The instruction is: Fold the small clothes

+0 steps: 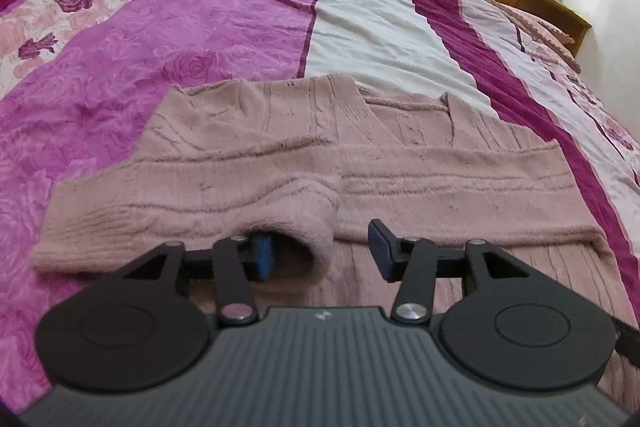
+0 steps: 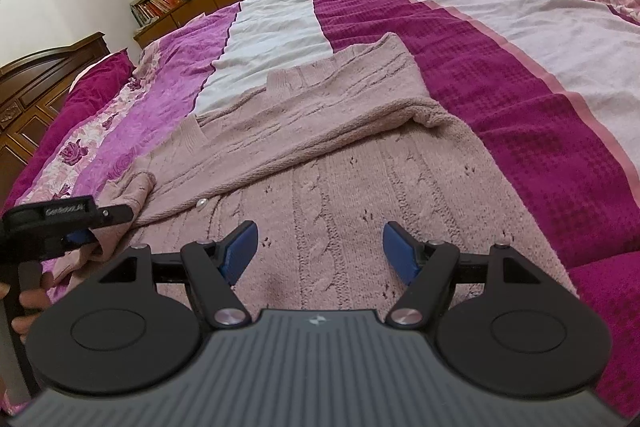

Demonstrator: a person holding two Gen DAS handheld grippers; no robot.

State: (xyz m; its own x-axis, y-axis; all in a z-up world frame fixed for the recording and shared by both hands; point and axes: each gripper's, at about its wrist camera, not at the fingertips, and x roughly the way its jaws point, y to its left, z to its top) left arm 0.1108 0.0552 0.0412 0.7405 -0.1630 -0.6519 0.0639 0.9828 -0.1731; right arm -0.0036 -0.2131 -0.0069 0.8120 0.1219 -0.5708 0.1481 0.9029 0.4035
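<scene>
The left gripper (image 1: 320,251) stands half open, one finger tucked inside the cuff of the pink sweater's (image 1: 280,147) folded sleeve (image 1: 192,211). The right gripper (image 2: 320,251) hovers wide and empty over the sweater's body just ahead on the bed (image 2: 520,107). The knit looks soft, floppy and stretchy, best pinched at the hem or an edge.

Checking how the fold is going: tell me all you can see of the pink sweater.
The sweater is dusty pink, fuzzy cable knit, lying flat on the bedspread. Both sleeves are folded across the body. The cuff of one sleeve sits between the open fingers of the left gripper. The right gripper hovers open over the body.
</scene>
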